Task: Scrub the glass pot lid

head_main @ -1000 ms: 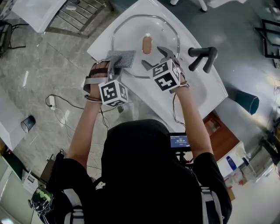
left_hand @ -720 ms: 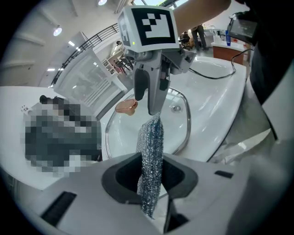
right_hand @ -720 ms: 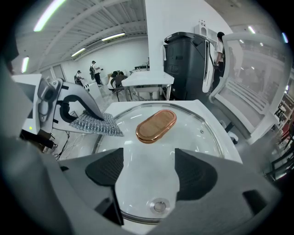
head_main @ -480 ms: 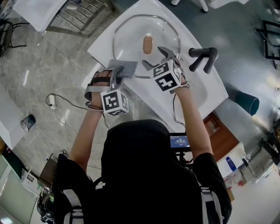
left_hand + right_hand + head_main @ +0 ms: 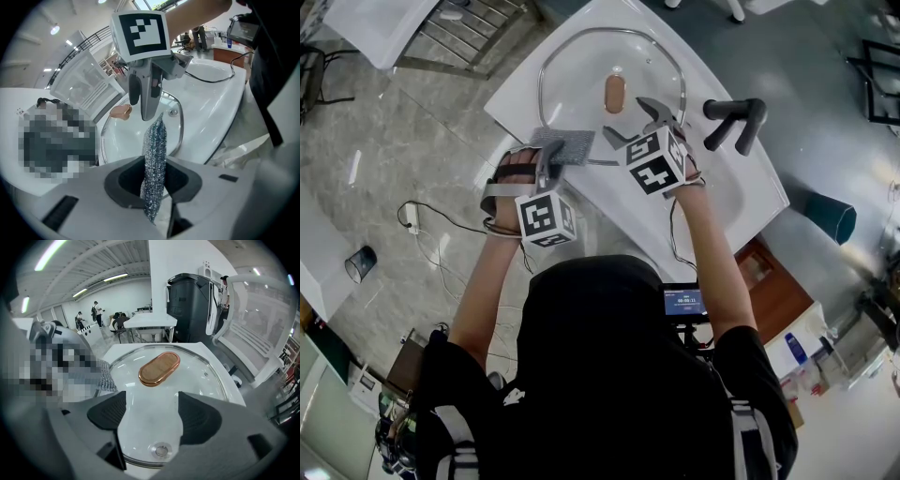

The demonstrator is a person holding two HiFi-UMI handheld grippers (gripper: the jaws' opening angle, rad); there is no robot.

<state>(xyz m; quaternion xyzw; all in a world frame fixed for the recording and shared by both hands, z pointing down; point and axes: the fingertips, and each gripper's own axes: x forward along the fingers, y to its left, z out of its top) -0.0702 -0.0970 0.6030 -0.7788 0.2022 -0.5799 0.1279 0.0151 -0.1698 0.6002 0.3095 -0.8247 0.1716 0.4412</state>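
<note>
On the white tabletop (image 5: pixel 722 187) the round glass pot lid with a metal rim (image 5: pixel 577 94) lies flat, its oval copper-coloured knob (image 5: pixel 615 93) facing up at the centre. Both grippers are at the lid's near edge.

The left gripper (image 5: pixel 549 155) has its 2 jaws pinched tight on a grey glittery scrubbing pad (image 5: pixel 567 145). In the left gripper view the pad (image 5: pixel 154 145) stands on edge between the dark jaw pads and points out toward the lid. From the head view it overlaps the lid's near-left rim, though whether it actually presses on the glass is hard to say from up here.

The right gripper (image 5: pixel 639 127) hovers just beside it over the near part of the lid. Its jaws are spread wide with nothing clamped. The right gripper view shows only clear glass and a small metal rivet (image 5: pixel 161 450) between them, with the knob (image 5: pixel 159 368) just beyond.

A black 2-pronged handle (image 5: pixel 734 120) sits on the tabletop to the right, apart from the lid.
</note>
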